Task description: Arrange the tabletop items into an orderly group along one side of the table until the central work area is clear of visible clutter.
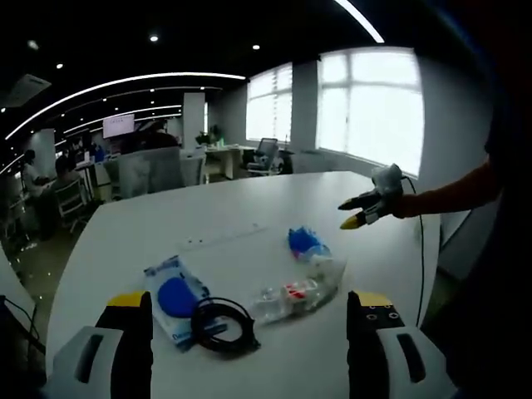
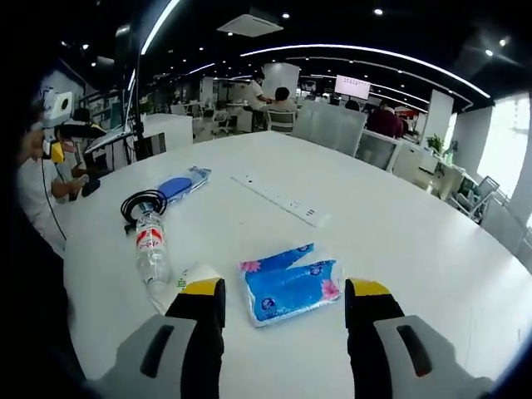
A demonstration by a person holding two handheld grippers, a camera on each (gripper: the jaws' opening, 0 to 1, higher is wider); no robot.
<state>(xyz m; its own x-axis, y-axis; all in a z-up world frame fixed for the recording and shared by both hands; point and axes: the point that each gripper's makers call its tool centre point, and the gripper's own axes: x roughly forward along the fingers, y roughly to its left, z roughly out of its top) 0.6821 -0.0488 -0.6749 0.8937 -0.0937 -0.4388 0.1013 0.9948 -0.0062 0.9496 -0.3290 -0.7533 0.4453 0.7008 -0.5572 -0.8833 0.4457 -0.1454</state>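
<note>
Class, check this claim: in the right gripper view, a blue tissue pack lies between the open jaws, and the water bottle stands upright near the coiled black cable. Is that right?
One detail is wrong. In the right gripper view, the water bottle lies on its side on the table, not upright. The rest holds: the blue tissue pack lies between the open jaws of the right gripper, and the bottle is near the coiled black cable.

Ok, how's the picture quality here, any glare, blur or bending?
Left gripper view: the windows blow out to white, the table stays readable, edges soft. Right gripper view: evenly lit, ceiling light strips bow into arcs from the fisheye, tissue pack fairly sharp.
</note>
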